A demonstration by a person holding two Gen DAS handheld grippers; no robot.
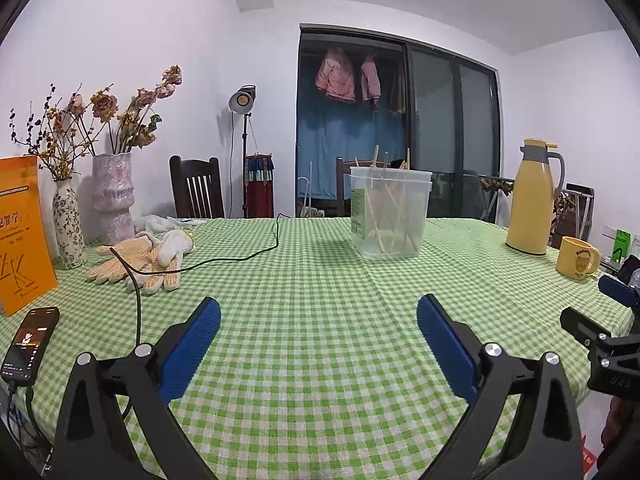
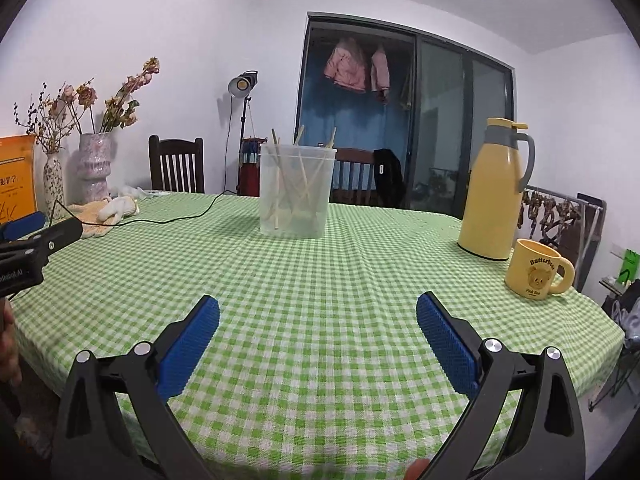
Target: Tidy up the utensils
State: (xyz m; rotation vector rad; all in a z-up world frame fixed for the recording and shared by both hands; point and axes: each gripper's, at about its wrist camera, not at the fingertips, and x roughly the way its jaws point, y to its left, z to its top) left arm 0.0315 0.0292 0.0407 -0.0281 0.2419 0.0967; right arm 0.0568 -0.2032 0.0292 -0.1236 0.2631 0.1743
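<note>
A clear plastic container [image 1: 390,212] stands on the green checked tablecloth [image 1: 312,344] near the far edge, with several wooden chopsticks [image 1: 384,216] leaning inside it. It also shows in the right wrist view [image 2: 297,190], with the chopsticks [image 2: 298,184] in it. My left gripper [image 1: 319,312] is open and empty, low over the near part of the table. My right gripper [image 2: 318,310] is open and empty too, to the right of the left one. Both are well short of the container.
Work gloves [image 1: 140,260], a black cable [image 1: 224,258], two vases [image 1: 114,196], an orange book [image 1: 20,232] and a phone [image 1: 30,344] lie left. A yellow thermos [image 2: 494,192] and yellow mug [image 2: 534,270] stand right. Chairs [image 2: 176,168] stand behind the table.
</note>
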